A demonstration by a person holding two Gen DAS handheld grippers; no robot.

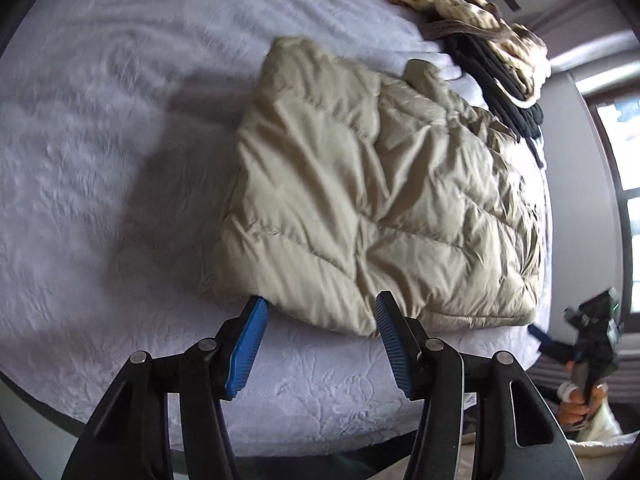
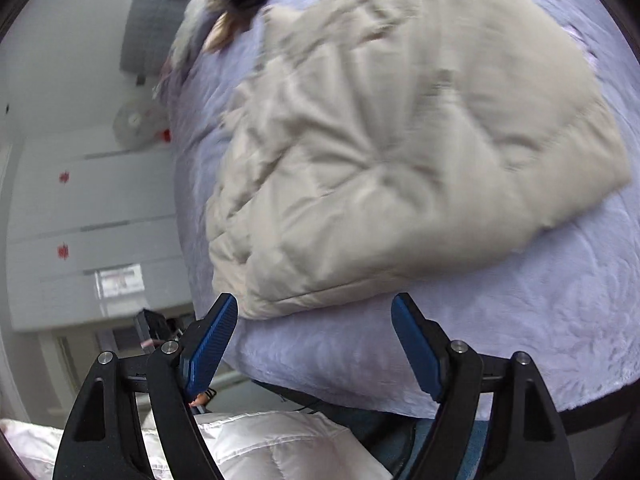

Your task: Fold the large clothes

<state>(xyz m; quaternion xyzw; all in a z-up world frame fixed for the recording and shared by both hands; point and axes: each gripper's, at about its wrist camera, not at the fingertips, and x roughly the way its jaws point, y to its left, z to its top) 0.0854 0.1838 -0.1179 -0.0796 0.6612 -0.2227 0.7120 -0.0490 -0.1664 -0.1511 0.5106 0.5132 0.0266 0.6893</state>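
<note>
Left wrist view: my left claw (image 1: 320,312) gapes wide and empty just short of the near hem of the folded beige quilted puffer jacket (image 1: 372,200) lying on the pale lilac embossed bedspread (image 1: 100,160). A heap of striped and black garments (image 1: 492,60) waits beyond.

Right wrist view: my right claw (image 2: 316,312) is wide too, holding nothing, near the jacket's corner. The fold looks finished to me; next I'd press it flat or take another garment.

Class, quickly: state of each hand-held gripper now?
Left hand-held gripper: open, holding nothing, at the beige jacket edge.
Right hand-held gripper: open, empty.
</note>
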